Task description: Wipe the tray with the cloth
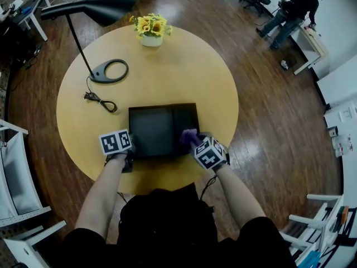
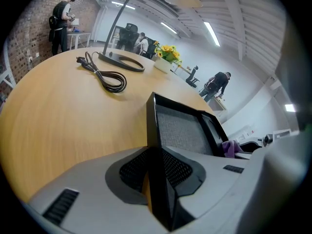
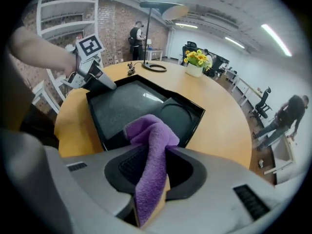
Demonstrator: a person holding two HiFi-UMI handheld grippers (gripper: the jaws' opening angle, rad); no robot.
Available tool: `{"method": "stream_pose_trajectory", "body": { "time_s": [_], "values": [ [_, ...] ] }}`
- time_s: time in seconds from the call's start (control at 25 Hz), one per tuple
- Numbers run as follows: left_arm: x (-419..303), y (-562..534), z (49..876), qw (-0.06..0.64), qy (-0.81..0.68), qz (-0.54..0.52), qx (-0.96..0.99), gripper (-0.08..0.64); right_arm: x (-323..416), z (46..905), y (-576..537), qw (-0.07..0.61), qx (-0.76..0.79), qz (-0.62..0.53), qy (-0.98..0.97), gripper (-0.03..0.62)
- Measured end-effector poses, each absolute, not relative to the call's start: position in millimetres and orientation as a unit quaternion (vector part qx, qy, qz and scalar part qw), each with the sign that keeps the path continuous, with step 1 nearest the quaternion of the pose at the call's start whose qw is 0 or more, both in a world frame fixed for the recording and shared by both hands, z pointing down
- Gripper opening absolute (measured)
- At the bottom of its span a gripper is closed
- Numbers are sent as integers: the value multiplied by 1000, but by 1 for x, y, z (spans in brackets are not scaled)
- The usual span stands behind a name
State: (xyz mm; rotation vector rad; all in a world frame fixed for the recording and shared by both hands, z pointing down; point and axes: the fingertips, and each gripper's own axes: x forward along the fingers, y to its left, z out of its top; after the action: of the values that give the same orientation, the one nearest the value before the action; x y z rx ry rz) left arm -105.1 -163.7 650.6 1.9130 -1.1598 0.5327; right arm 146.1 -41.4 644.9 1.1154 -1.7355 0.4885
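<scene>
The left claw [image 1: 129, 158] is closed to a narrow gap on the tray [image 1: 153, 130]. In the left gripper view its two jaws press from either side on the thin black wall at the tray's near left corner, and the wall stands upright between them [image 2: 156, 179]. The right claw [image 1: 193, 143] is closed on the purple cloth [image 1: 188, 137]. In the right gripper view the cloth [image 3: 153, 145] fills the space between the jaws of the right claw [image 3: 151, 182], which stand a little wider apart than the left claw's because of the folded fabric.

The cloth's long axis runs along the jaws. One end hangs back deep between them, and the other end pokes out past the tips, where it folds over into a soft bunch. That bunch sits over the near right part of the tray; whether it presses on the tray's surface cannot be told.

The tray is a black rectangle lying on the round wooden table [image 1: 167, 71], close to the edge nearest the person. Its long axis runs from left to right across the person's front. The large flat compartment [image 3: 119, 104] takes up the left side, and a narrower compartment with a round recess [image 3: 178, 113] lies on the right. Farther back on the table are a lamp base [image 1: 110, 71], a coiled cord [image 1: 100, 100] and a pot of yellow flowers [image 1: 152, 28], all well apart from the tray.
</scene>
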Motion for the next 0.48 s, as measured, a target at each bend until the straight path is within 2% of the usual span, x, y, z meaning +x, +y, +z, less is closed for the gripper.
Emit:
{"method": "stream_pose_trajectory", "body": {
  "time_s": [0.16, 0.48],
  "values": [
    [-105, -164, 651, 409, -459, 211, 760, 69, 143, 639, -43, 505, 462, 174, -708, 103],
    [-103, -165, 652, 399, -460, 213, 764, 69, 146, 643, -45, 488, 479, 197, -703, 103]
  ]
}}
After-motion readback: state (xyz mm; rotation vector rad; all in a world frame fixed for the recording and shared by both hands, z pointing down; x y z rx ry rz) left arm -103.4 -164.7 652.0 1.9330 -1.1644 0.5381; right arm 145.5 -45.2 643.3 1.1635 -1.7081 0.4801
